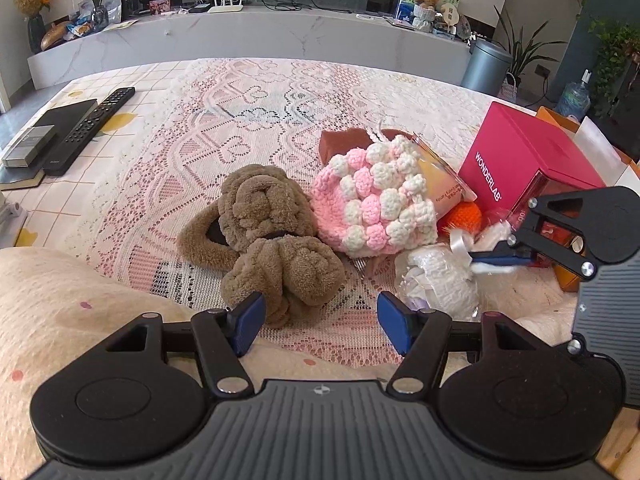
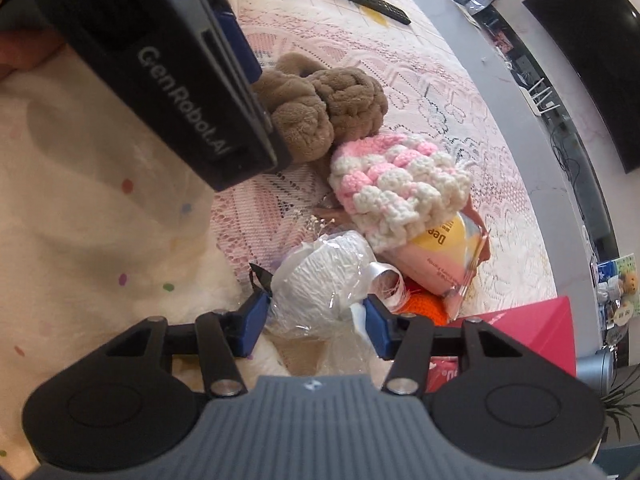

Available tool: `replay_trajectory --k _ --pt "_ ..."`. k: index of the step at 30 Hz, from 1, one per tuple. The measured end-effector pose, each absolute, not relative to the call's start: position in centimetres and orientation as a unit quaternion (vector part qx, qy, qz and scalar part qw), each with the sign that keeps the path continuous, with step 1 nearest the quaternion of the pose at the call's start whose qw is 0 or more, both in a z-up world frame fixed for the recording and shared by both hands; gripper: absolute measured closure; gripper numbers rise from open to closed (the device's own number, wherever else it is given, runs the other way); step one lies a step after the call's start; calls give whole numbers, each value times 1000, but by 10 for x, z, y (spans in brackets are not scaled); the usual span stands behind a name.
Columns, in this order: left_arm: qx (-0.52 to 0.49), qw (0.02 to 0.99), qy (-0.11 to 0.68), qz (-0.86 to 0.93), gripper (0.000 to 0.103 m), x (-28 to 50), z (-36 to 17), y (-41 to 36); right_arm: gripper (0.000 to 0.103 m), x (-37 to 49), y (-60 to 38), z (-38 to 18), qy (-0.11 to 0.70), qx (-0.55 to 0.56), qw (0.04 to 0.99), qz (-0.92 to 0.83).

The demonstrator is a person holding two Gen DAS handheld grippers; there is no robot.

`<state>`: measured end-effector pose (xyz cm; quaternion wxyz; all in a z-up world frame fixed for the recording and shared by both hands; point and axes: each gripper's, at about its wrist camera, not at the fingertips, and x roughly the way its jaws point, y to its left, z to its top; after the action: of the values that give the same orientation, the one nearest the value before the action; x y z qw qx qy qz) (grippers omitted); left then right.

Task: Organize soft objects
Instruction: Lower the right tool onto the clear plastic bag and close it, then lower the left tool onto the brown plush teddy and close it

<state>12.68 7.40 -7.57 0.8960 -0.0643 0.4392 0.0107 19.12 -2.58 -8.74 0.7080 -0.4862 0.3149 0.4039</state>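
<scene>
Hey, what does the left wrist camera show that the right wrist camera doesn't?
Only the left wrist view shows the WONDERLAB lettering on the pink box, the silver bin and the open left claw near the brown plush.

Only the right wrist view shows the right claw open around the white wrapped bundle, and the GenRobot.AI lettering on the left unit.

Both show the brown plush, pink-and-white crochet piece, orange knit item and black remote.
</scene>
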Motion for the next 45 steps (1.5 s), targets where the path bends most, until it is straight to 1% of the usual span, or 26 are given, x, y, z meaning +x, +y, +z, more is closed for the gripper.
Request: replay_trajectory --k 5,7,9,12,16,18,20,26,30,34,37,40,45 --pt "-66 896 439 10 28 126 -76 74 48 194 -20 -92 308 -494 707 402" --pt "-66 896 439 10 28 126 -76 74 44 195 -21 -93 307 -495 706 403" --pt "-66 896 439 11 28 126 -76 74 43 195 -21 -96 302 -496 707 403" --pt "-66 896 438 11 28 126 -76 74 43 194 -22 -96 301 -493 710 403" --pt "-64 896 439 12 28 126 -76 74 51 191 -24 -94 297 -486 720 396" --pt "-65 896 439 12 28 126 -76 73 58 192 -26 -89 301 -472 731 391" --pt "-66 897 437 12 28 126 -76 74 60 194 -28 -81 312 -448 743 387" --pt "-79 909 408 23 28 121 -70 78 61 193 -46 -43 345 -330 800 363" --pt "-87 913 396 42 22 125 -69 83 61 207 -68 -26 391 -176 848 311" --pt "-96 910 398 68 19 138 -72 89 61 218 -96 -35 437 -8 866 245" --pt "-108 900 415 71 19 148 -80 91 60 218 -113 -45 445 88 866 211" --pt "-105 894 429 74 19 159 -88 88 60 218 -121 -51 440 133 867 194" --pt "-93 880 457 93 17 175 -99 84 60 223 -121 -56 440 140 865 198"
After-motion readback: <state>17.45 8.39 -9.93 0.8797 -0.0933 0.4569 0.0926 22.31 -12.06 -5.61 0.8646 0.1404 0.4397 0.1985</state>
